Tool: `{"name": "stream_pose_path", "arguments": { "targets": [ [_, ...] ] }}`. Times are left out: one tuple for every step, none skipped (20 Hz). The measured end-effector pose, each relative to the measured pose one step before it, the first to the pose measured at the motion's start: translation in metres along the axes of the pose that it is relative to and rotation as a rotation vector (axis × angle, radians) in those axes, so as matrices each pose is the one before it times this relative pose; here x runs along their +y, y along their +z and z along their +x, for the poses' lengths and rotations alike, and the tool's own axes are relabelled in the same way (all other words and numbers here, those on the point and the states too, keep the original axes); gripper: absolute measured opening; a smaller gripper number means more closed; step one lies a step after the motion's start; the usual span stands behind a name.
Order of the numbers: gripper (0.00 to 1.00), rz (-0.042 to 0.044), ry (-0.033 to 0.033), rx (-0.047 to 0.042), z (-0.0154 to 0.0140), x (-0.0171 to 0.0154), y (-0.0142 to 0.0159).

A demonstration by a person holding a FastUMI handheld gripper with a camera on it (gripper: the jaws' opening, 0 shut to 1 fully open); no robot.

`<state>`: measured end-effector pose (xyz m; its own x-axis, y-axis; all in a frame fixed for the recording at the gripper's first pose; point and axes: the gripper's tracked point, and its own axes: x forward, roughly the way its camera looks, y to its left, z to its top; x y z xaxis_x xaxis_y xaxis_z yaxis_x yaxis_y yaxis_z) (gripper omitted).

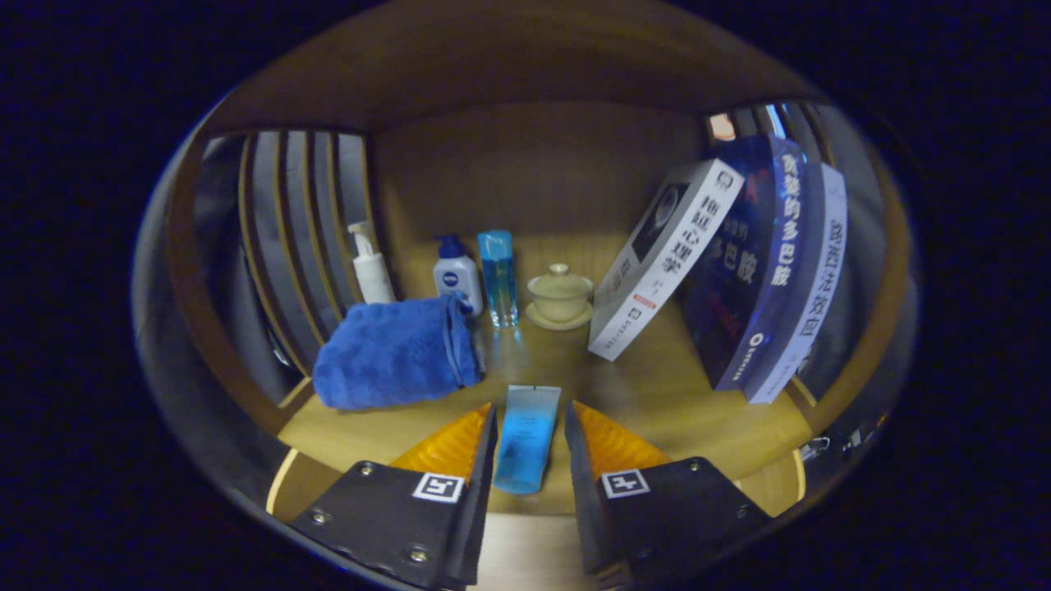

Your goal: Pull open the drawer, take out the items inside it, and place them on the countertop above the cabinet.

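Two fingers of my gripper (530, 420) stand apart, and a flat blue tube (525, 439) lies lengthwise between them on the wooden countertop (657, 394). There is a narrow gap on each side of it, so as far as I can see I am not squeezing it; my gripper is released. The tube's far end reaches just past my fingertips.

Beyond my fingers on one side a blue cloth (394, 351) lies bunched on the wood. Behind it, along the back wall, stand a white pump bottle (369, 267), a white bottle with a blue cap (456, 277) and a tall clear blue bottle (498, 277), close together in a row. Just beside those sits a pale lidded cup on a saucer (560, 297). On the other side, three books (739, 263) lean together, tilted toward the cup, the white one in front and two dark blue ones behind it. Slatted side panels (296, 222) close in the space.
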<state>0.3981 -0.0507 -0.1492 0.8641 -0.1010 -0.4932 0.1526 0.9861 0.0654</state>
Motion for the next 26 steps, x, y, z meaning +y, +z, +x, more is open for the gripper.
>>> {"name": "stream_pose_path", "arguments": {
  "targets": [
    [0.47, -0.00865, 0.00847, -0.05780, -0.01842, 0.00295, 0.00824],
    [0.47, -0.00623, 0.01194, -0.04979, -0.02025, 0.00580, 0.00554],
    [0.46, -0.00115, 0.01559, -0.04984, -0.02061, 0.00702, 0.00605],
    [0.46, -0.00229, 0.01366, -0.04568, -0.02183, 0.00737, 0.00403],
    [0.46, -0.00627, 0.01208, -0.04382, -0.02048, 0.00622, 0.00395],
    [0.48, -0.00731, 0.00249, -0.04088, -0.02043, 0.00606, 0.00163],
    [0.51, -0.01138, 0.00401, -0.03659, -0.01864, 0.00465, 0.00069],
    [0.52, -0.01346, -0.00384, -0.03655, -0.01896, 0.00330, -0.00074],
    [0.52, -0.01088, -0.00615, -0.02811, -0.01901, 0.00181, -0.00257],
    [0.52, -0.01013, -0.00714, -0.02195, -0.01798, 0.00060, -0.00456],
    [0.56, -0.01100, -0.00604, -0.01268, -0.01799, 0.00025, -0.00548],
    [0.60, -0.01444, -0.00785, -0.01027, -0.01433, -0.00083, -0.00730],
    [0.64, -0.01405, -0.00873, -0.01447, -0.01458, -0.00188, -0.00493],
    [0.68, -0.00923, -0.01506, -0.00800, -0.01361, -0.00359, -0.00570],
    [0.75, -0.00202, -0.01094, -0.00533, -0.01238, -0.00284, -0.00712],
    [0.81, 0.00101, -0.00399, -0.00947, -0.01232, 0.00014, -0.00413],
    [0.87, -0.00400, -0.00546, -0.00339, -0.00969, -0.00038, -0.00660],
    [0.93, 0.00071, -0.02162, 0.00954, -0.00629, -0.00454, -0.00820],
    [0.99, 0.00044, -0.01924, 0.01790, -0.00695, -0.00506, -0.01163],
    [0.99, -0.00043, -0.00732, 0.01833, -0.00388, 0.00122, -0.00958],
    [1.00, -0.00055, -0.00409, 0.02940, -0.00192, 0.00034, -0.01273],
    [1.00, -0.00155, -0.00489, 0.02190, -0.00358, 0.00002, -0.00968],
    [1.00, -0.00766, 0.00170, 0.01804, -0.00414, 0.00028, -0.00907],
    [1.00, -0.01663, -0.00475, 0.01418, 0.00069, 0.00121, -0.00600],
    [1.00, -0.01570, -0.00836, 0.01536, 0.00062, -0.00020, -0.00749],
    [1.00, -0.00930, -0.00440, 0.01788, -0.00004, -0.00048, -0.00700]
  ]
}}
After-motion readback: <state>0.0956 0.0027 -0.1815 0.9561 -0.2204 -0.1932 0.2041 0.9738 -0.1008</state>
